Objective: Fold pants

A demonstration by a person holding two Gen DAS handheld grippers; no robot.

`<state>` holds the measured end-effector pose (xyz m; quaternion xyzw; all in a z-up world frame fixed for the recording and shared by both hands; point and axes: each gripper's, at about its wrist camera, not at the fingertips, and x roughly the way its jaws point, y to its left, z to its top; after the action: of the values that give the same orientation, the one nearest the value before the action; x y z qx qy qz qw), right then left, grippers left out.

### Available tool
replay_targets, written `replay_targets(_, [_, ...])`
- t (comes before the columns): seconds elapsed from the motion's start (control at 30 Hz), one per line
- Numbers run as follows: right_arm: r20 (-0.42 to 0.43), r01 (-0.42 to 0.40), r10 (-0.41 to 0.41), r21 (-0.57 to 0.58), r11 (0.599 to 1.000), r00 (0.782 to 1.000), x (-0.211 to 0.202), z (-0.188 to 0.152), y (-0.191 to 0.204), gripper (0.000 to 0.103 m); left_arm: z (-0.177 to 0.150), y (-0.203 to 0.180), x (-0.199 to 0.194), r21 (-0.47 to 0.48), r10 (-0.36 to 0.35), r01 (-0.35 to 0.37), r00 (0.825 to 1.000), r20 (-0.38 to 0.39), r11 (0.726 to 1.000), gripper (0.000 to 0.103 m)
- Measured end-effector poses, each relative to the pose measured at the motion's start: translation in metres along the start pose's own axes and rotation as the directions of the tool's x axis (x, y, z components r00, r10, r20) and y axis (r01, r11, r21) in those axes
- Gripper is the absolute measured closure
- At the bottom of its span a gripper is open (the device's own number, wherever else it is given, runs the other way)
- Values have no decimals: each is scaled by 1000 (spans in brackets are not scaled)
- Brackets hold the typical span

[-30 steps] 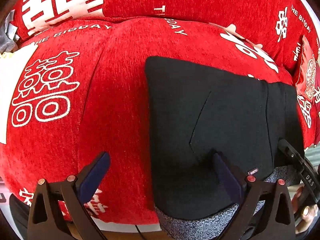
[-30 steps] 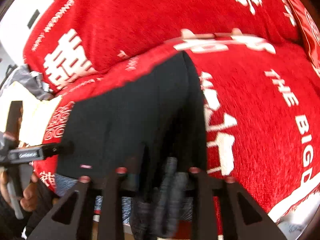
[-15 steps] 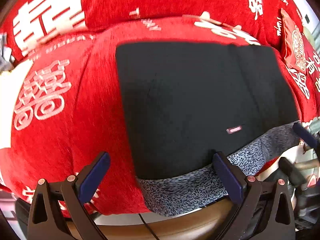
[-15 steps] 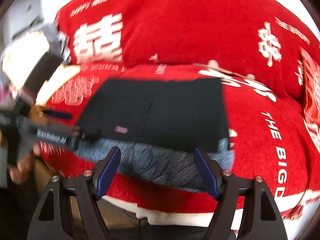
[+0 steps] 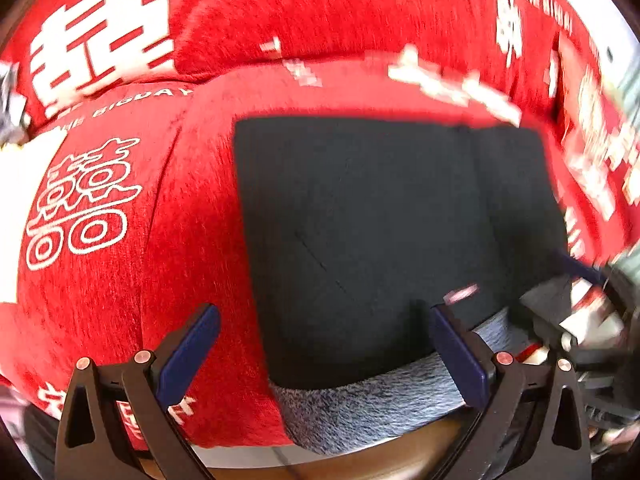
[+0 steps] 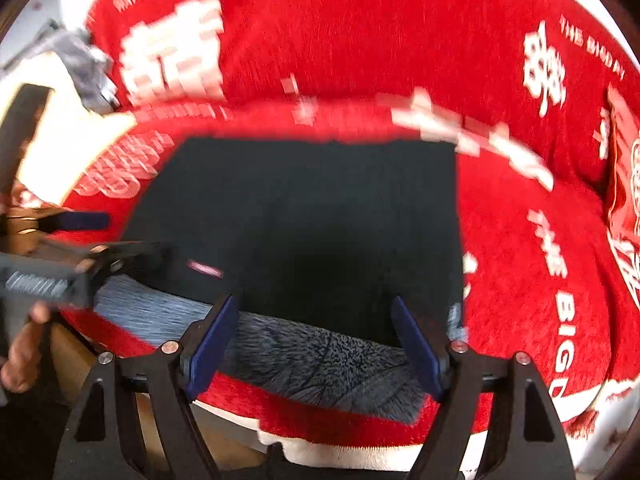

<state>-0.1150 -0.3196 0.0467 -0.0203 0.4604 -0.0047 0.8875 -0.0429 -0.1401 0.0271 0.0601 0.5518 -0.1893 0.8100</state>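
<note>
The black pants (image 6: 304, 224) lie folded into a flat rectangle at the centre of the frame on the red sofa cover (image 6: 520, 260), grey fleecy lining showing along the lower edge. The right gripper (image 6: 316, 340) hangs over that edge, its jaws opening and clear of the cloth. The left gripper (image 5: 324, 356) stands spread wide with nothing clamped.

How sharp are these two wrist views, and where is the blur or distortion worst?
Left wrist view: the pants are fairly sharp at centre, the right edge smears, and the fisheye bulges the red cover. Right wrist view: the white lettering on the cover streaks, and the other gripper at the left edge is blurred.
</note>
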Motion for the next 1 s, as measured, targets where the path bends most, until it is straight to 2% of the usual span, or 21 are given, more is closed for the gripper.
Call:
replay_targets(0.03, [-9,19,-19,8,1000,1000,6,2,0,21,-1,-1,6,15,12,-12,1000,-15,1000,0])
replay_targets(0.1, [13,9,-9,10,1000,1000,0,8,1,21,6,4,-1,-21,-10,10,1000,2,1000,0])
replay_targets(0.17, [49,-14,13,23,1000,999,-9,17,-2,21,17,8,-12,-44,-38,40,998,48,998,0])
replay_targets(0.23, [82,18,-20,20,1000,996,-11,33,-7,21,35,7,-17,-38,-25,28,996,81,999,0])
replay_targets(0.3, [103,51,-52,9,999,993,-7,51,-12,21,57,1,-10,-23,-14,16,997,76,1000,0])
replay_targets(0.4, [99,70,-71,19,997,993,10,76,-21,21,86,-3,13,-32,46,-45,998,36,998,0])
replay_targets(0.5, [85,51,-55,45,998,995,28,90,-29,21,99,-1,29,-56,22,-22,1000,7,998,0])
replay_targets(0.6, [54,73,-74,29,997,996,48,94,-29,21,100,-4,39,-50,46,-46,999,-7,998,0])
replay_targets(0.67, [26,75,-76,32,997,997,60,90,-31,12,96,-6,40,-36,54,-53,998,12,998,0])
replay_targets(0.7, [19,69,-70,42,997,997,64,88,-33,12,95,-6,41,-31,54,-53,998,17,998,0])
replay_targets(0.8, [31,46,-48,70,997,998,66,81,-39,11,94,-3,43,-50,29,-29,1000,8,998,0])
replay_targets(0.9, [41,62,-65,71,996,997,54,86,-36,11,96,1,41,-72,10,-11,1000,-9,997,0])
replay_targets(1.0, [96,43,-48,57,997,994,40,93,-31,11,99,1,34,-74,35,-34,999,24,997,0])
